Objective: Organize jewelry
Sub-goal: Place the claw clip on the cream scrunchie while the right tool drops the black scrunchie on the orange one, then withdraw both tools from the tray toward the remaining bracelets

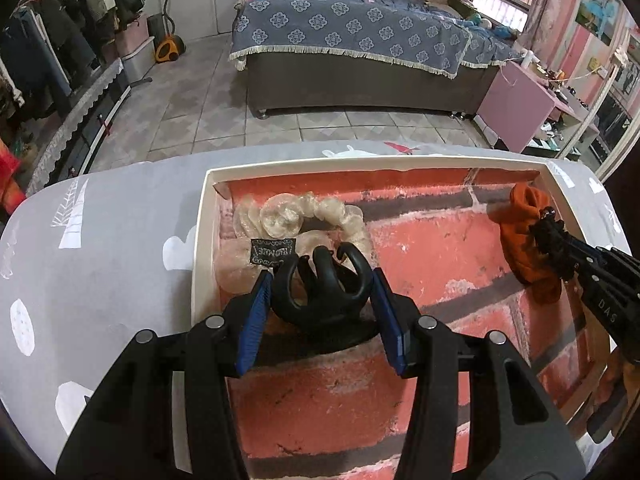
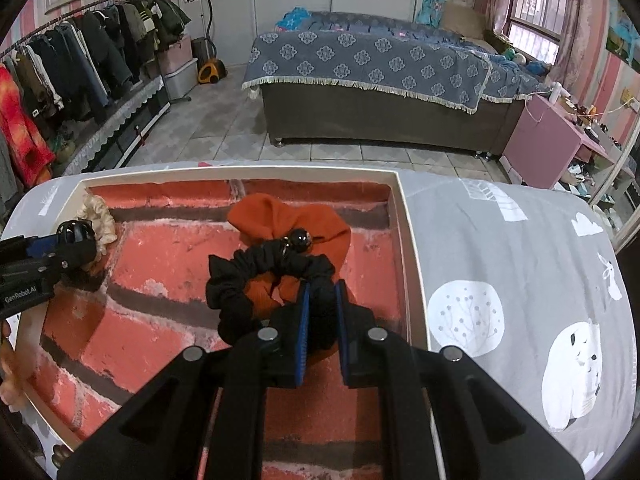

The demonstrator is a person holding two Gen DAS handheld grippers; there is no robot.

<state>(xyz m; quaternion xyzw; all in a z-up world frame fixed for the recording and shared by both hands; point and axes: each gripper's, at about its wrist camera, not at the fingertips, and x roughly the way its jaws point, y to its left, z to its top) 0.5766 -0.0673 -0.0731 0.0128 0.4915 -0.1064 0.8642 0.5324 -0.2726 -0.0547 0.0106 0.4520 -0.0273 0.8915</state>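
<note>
A shallow white-rimmed box with a red brick-pattern floor lies on the grey table. My left gripper is shut on a black claw hair clip, held over the box's left side next to a cream scrunchie. My right gripper is shut on a black scrunchie with a dark bead, held over an orange scrunchie at the box's far right. The box rim also shows in the right wrist view, with the left gripper at its left and the cream scrunchie behind it.
The table wears a grey cloth with white prints. Beyond its far edge are a tiled floor, a bed, a clothes rack on the left and a pink cabinet on the right.
</note>
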